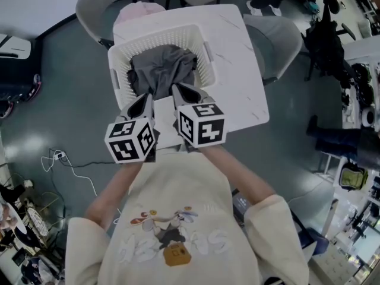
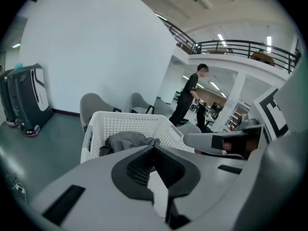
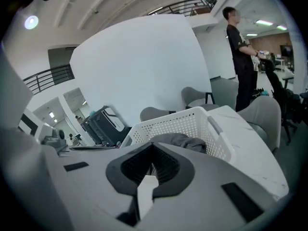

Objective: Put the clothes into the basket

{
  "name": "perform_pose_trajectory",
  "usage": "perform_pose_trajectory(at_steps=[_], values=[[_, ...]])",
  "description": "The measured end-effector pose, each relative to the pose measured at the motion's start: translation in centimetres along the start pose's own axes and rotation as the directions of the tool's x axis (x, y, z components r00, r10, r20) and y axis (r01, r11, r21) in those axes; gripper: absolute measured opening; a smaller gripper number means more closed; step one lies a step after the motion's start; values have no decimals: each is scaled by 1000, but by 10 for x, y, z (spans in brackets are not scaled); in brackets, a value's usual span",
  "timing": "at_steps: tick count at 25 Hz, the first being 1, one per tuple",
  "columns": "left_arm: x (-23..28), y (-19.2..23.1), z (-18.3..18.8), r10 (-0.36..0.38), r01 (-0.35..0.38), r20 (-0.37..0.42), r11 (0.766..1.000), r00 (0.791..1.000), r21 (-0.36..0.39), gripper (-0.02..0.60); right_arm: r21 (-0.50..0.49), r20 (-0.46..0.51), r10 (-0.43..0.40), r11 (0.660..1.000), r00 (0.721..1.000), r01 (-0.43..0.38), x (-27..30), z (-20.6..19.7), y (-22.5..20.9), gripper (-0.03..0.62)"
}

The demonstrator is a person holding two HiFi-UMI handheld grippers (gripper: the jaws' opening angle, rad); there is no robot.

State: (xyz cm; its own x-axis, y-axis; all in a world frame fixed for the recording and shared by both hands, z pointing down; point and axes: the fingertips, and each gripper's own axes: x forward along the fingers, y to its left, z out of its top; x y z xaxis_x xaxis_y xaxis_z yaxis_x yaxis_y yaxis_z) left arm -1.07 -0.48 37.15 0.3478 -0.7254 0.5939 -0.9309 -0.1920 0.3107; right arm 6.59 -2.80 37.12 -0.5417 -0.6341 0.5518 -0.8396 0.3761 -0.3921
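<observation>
Nearest the head camera is the person's cream sweatshirt [image 1: 172, 218], and just past it two tools are held side by side. The left hand-held gripper [image 1: 145, 101] is clenched, its dark pads meeting tip to tip with nothing caught between them. The right hand-held gripper [image 1: 185, 92] is clenched and empty in the same way. Both point downward at the near rim of the white perforated plastic basket [image 1: 151, 37], which stands on the white marble-patterned bench [image 1: 237, 70].

The likeliest trouble, as I judge it, comes from how close the tips hang to the cloth. If either tool dips or swings, its closed nose could hook a fold and drag the garment back over the rim. The basket also looks light and seems to sit toward the bench's left edge. A knock on its near wall might slide or tip it that way.

Inside the basket lies a crumpled dark grey garment [image 1: 163, 70]. It is heaped high enough to show above the wall in both gripper views, and it reaches toward the near rim beneath the tips. Nothing else can be made out in the basket. No clothing lies on the bare bench top.

Beyond the basket a pale pink bundle [image 1: 139, 10] rests on a grey chair [image 1: 95, 8]. I cannot tell whether it is another piece of clothing.
</observation>
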Motion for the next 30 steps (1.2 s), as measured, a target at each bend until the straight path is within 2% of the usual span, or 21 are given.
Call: perform_pose_trajectory(at_steps=[5,9,14,18,25,30], values=[[-23,-19,-4,-11,7,77,999,997,50,9,-59,76,5,998,997,-1,-25,-9,11,8],[-43,-35,-11,6,-16,124,996,992,82,9,-115,138,20,993,990,-4,-50,-10,22,8],[-70,-68,-13,11,-39,216,991,976,128,9,-193,217,45,981,975,-3,-91,-6,34,8],[-86,-84,-12,-24,-22,261,985,965,171,9,-257,283,59,966,957,16,-112,-8,45,8],[-115,-93,-4,-116,40,297,967,948,251,9,-190,340,30,981,940,38,-134,-14,65,8],[-140,-87,5,-145,38,328,949,934,314,9,-163,397,-30,981,917,103,-146,-13,81,8]])
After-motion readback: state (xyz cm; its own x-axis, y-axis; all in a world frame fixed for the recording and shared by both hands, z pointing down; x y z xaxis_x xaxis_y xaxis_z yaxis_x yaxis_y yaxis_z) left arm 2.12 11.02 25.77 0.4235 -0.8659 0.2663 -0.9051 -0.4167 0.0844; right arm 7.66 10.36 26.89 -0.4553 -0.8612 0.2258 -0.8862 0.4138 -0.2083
